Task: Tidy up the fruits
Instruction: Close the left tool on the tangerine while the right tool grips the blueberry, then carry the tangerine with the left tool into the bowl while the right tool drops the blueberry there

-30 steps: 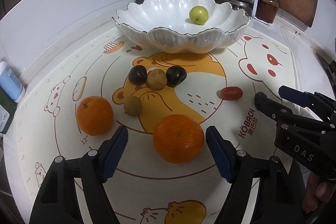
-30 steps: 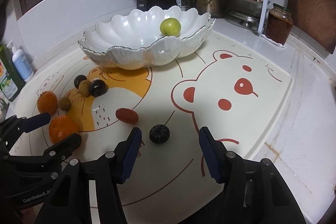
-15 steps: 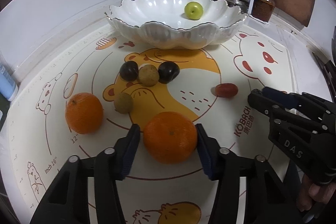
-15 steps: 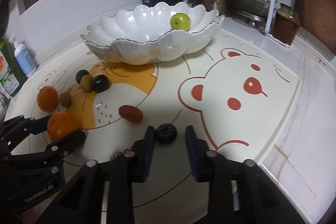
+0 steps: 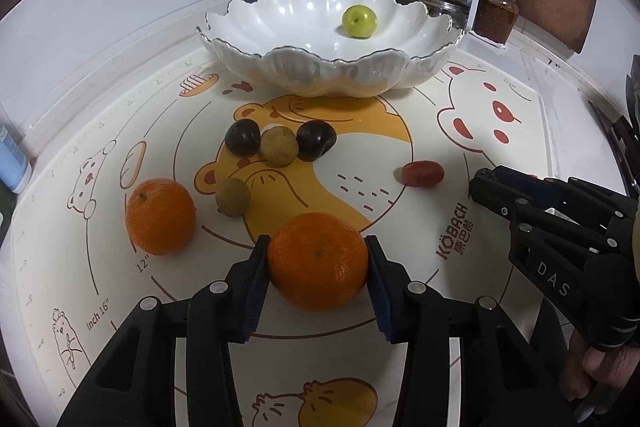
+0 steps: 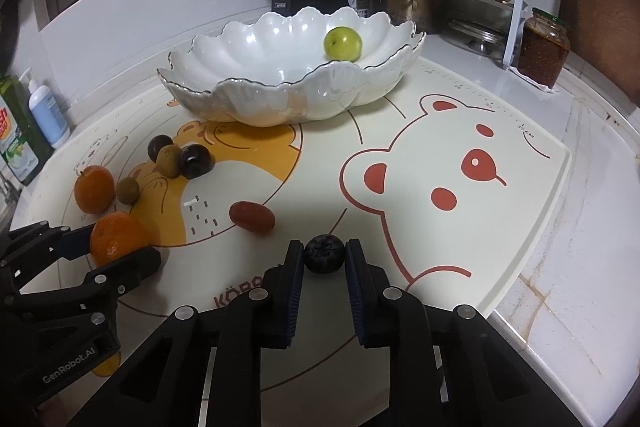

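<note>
Left claw [image 5: 318, 263] just went from wide open a second ago to clamped on the near orange [image 5: 318, 261], pads touching both sides, and the right claw [image 6: 323, 254] did the same thing on the small dark wrinkly berry-looking fruit [image 6: 324, 253]. Both fruits look like they're still sitting on the bear-print mat [image 6: 500, 227], so I'd say the grabs are done and the lift toward the scalloped white bowl [image 5: 332, 67] comes next. Bowl only has one green fruit [image 5: 359, 21] in it, so the task is barely started. Still loose on the surface: the other orange [image 5: 160, 215], two dark plums [image 5: 242, 138], two brownish longan-type fruits [image 5: 279, 147] and a little red tomato-ish one [image 5: 423, 173].
</note>
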Motion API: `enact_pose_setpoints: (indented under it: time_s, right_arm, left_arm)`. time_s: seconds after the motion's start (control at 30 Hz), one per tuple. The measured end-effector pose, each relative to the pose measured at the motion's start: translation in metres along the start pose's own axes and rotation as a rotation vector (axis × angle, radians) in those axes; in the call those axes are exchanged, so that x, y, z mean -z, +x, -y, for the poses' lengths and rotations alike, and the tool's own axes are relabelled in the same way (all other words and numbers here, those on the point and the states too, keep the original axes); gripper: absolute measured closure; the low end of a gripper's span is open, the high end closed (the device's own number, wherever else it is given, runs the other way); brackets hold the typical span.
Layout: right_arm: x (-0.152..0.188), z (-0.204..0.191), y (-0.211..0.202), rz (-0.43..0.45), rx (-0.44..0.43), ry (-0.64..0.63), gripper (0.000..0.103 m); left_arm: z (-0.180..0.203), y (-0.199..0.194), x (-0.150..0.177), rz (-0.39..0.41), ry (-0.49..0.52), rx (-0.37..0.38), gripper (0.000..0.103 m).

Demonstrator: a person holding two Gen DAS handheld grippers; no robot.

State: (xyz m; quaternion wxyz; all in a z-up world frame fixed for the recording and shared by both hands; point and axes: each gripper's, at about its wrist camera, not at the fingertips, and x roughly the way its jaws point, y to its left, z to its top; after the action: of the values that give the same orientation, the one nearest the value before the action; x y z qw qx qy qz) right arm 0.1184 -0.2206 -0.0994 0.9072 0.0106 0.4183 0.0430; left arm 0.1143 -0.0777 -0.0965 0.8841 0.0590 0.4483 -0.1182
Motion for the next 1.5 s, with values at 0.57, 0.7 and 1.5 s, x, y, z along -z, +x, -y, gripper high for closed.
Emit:
enact_pose_setpoints:
  time_s: [0.57, 0.7, 1.5]
  right_arm:
    - [-0.02, -0.001, -0.021, 0.051, -0.002, 0.01, 0.081]
    - [-0.027, 0.001, -0.025, 0.065, 0.001, 0.01, 0.081]
    - [-0.091, 0.005, -0.031, 0.15, 0.003, 0.019, 0.081]
  left_arm:
    - [-0.001, -0.02, -0.021, 0.059, 0.001, 0.001, 0.059]
    - [-0.002, -0.024, -0.03, 0.08, 0.0, -0.001, 0.059]
    - [-0.014, -0.025, -0.099, 0.174, -0.007, -0.007, 0.059]
